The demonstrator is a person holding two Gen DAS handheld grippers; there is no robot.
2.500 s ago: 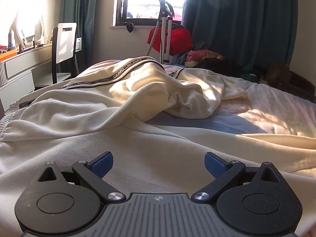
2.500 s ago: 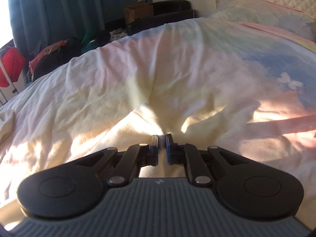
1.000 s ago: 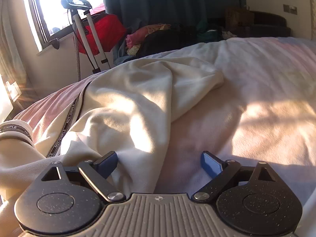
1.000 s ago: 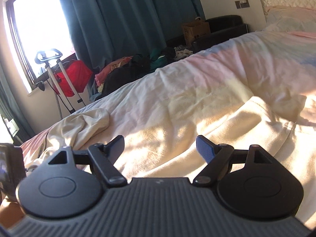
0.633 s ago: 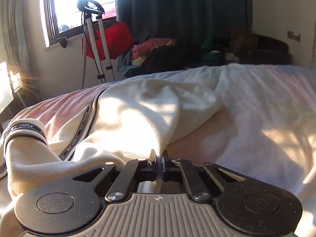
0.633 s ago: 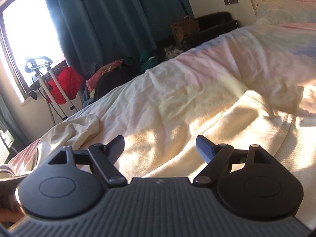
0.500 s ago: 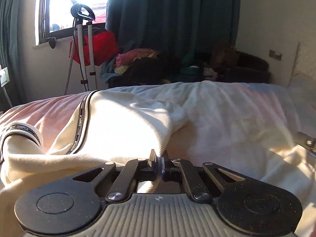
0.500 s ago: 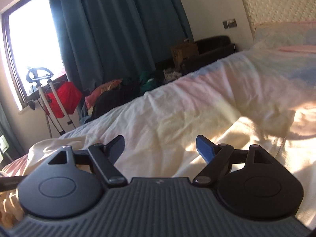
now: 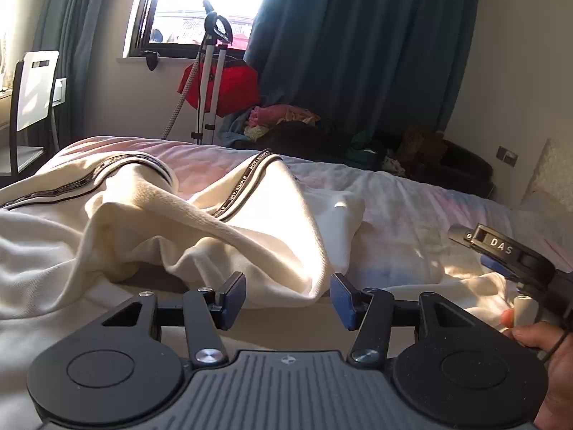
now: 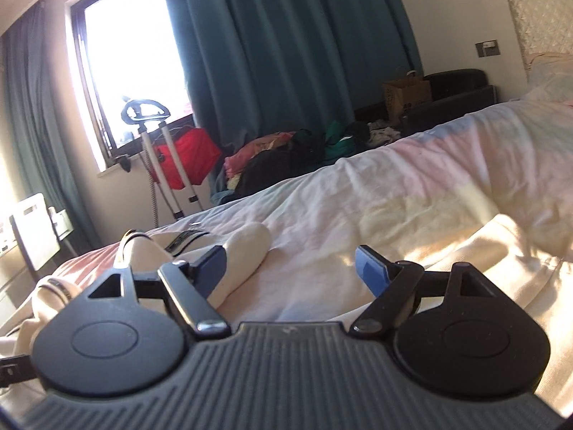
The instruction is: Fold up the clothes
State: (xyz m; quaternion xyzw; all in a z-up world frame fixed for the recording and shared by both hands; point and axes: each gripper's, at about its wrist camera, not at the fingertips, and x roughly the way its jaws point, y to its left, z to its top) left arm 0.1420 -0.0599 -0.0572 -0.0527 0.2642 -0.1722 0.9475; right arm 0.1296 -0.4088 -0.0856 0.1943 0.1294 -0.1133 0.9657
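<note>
A cream garment (image 9: 279, 222) with a black lettered trim band (image 9: 247, 182) lies rumpled on the bed, one flap folded over toward the right. My left gripper (image 9: 288, 299) hovers at that flap's lower edge. Its jaws are opening, and the blue pads stand clear of the cloth on both sides. My right gripper (image 10: 292, 270) is open and holds nothing. It points across the bed, with a rolled part of the cream garment (image 10: 247, 247) behind its left finger. The right gripper (image 9: 480, 249) also shows at the right of the left wrist view, held by a hand (image 9: 537, 344).
A pastel bed sheet (image 9: 412, 222) covers the mattress. Beyond the bed stand a steamer pole with a red bag (image 9: 218, 86), a clothes pile (image 9: 283, 118), teal curtains (image 9: 358, 53) and a dark sofa (image 10: 454, 86). A white chair (image 9: 32, 96) is at the far left.
The left gripper shut on the garment's edge, carried it up and to the right, then opened and let it go. The right gripper stayed open and tilted up slightly.
</note>
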